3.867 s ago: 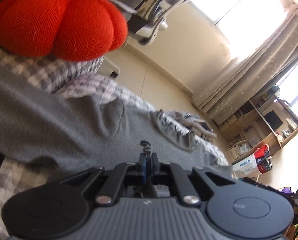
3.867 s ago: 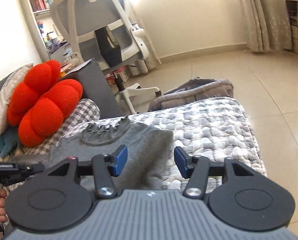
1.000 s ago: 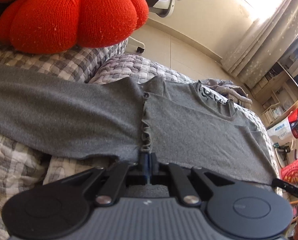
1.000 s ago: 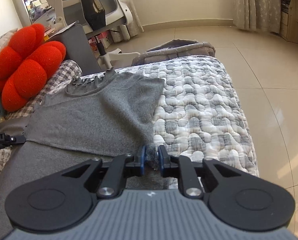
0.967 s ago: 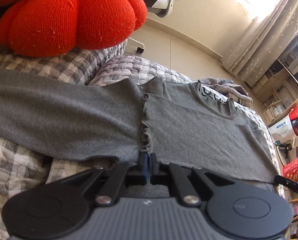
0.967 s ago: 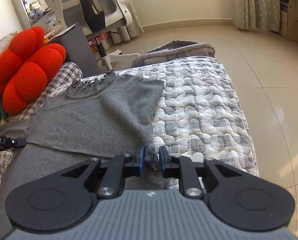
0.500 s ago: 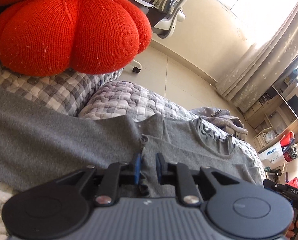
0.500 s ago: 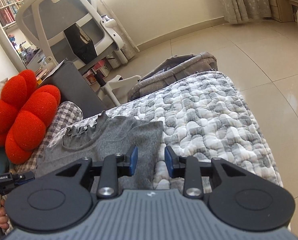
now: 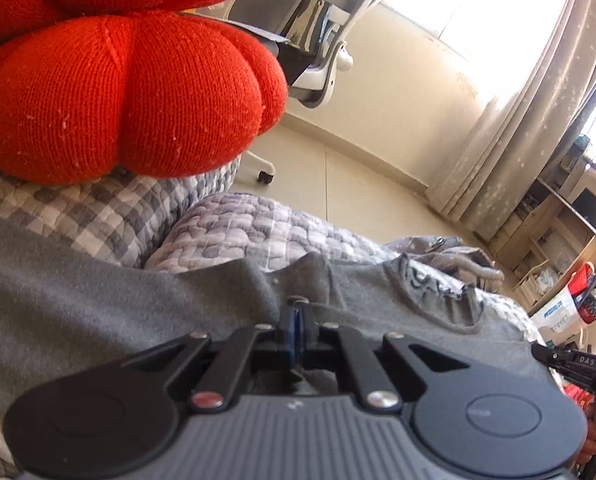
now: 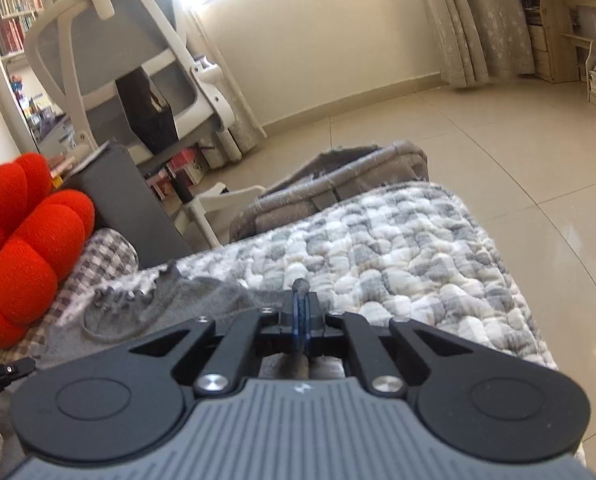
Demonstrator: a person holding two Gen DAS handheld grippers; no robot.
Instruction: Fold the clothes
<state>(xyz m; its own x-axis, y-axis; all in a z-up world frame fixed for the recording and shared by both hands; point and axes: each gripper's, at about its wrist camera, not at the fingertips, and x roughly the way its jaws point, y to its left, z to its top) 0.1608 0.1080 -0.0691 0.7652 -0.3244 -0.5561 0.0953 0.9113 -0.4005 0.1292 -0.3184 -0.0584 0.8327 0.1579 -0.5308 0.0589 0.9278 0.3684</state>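
Sunlit tile floor and a grey-and-white quilted cover [image 10: 398, 240] fill the background, with a grey knit top [image 9: 98, 304] spread low in both views (a red knitted cushion [image 9: 110, 92] sits upper left). Both the left gripper [image 9: 296, 312] and right gripper [image 10: 301, 300] have just clamped tight, each pinching a fold of that top.

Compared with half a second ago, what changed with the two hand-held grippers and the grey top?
Both have just closed. The left hand-held gripper and the right hand-held gripper, each slightly open over the grey top then, now pinch a fold of its fabric between their pads. The top's edge is bunched up at the right one. The red cushion, quilt and office chair stayed put.
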